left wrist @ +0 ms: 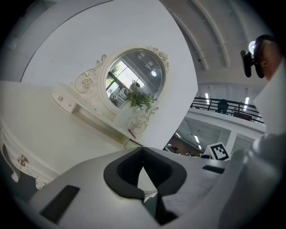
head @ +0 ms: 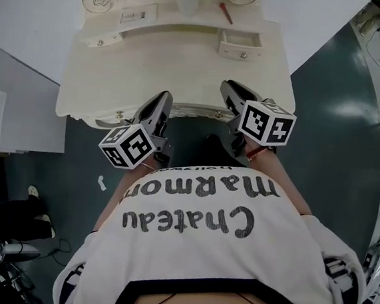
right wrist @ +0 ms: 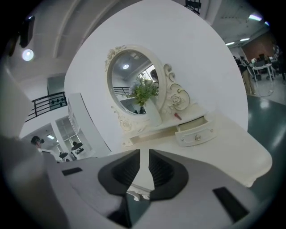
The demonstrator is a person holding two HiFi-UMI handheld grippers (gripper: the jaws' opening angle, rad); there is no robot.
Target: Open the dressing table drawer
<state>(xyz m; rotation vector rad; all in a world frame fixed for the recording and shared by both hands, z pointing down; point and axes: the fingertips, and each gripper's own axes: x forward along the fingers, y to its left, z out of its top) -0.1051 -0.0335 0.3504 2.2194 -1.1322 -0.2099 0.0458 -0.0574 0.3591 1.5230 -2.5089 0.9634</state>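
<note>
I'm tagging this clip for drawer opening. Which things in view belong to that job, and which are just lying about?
Job: dressing table; small right drawer, already pulled out; left claw, shut and empty; right claw, slightly open and empty.
Lying about: green plant in a white vase; small red stick beside it; mirror.

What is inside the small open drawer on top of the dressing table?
In the head view the small drawer shows only its pale bare bottom; nothing lies in the pulled-out part. Its rear sits under the shelf, covered, so it cannot be judged.
</note>
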